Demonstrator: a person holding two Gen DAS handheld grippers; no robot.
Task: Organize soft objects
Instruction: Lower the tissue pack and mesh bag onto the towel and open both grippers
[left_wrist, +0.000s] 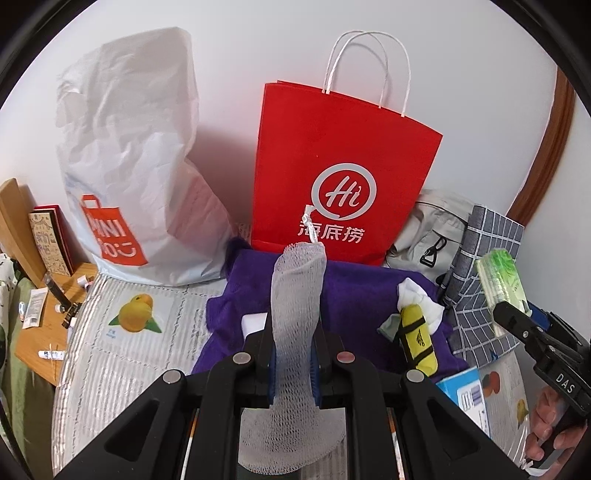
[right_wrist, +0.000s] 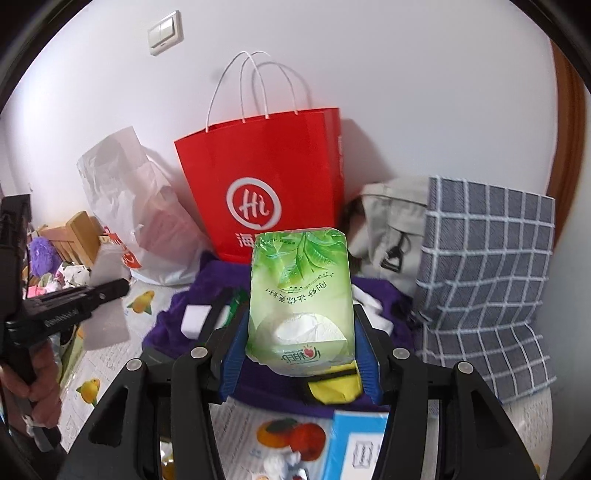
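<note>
Two hand-held grippers are loaded at once; left hand-held gripper (left_wrist: 293, 363) is pinched nearly shut on a white mesh net (left_wrist: 295, 295), which stands up floppily ahead of the jaws and bunches out behind them; right hand-held gripper (right_wrist: 301, 354) has its jaws about half spread, clamped on both sides of a green tissue pack (right_wrist: 301, 295), the pack standing on end between the blue pads (right_wrist: 234, 363).

Both loads ride above a purple cloth (left_wrist: 354, 295) lying just below and ahead of the jaws on a fruit-printed mat (left_wrist: 140, 314); a yellow roll (left_wrist: 419, 338) with a white rag (left_wrist: 417, 299) lies on the cloth to the right of the left hand-held gripper; straight ahead, past the cloth, a red paper bag (left_wrist: 332, 155) stands open-topped against the wall, a white plastic bag (left_wrist: 129, 147) to its left, a grey bag (left_wrist: 432, 229) and a checked cloth (right_wrist: 487, 266) to its right.

Judgement: this looks like the carry toward a container, most likely the red bag, though the pictures do not settle which; to do it well, lift each load clear above the bag's rim and handles (left_wrist: 365, 70) before going forward; take one in at a time so the two hand-held grippers do not crowd the mouth; keep the net's loose top from snagging a handle; do not squeeze the pack harder, it will dent; let go only once the load is inside the mouth.

Risk: paper bag may tip if its rim is nudged.
</note>
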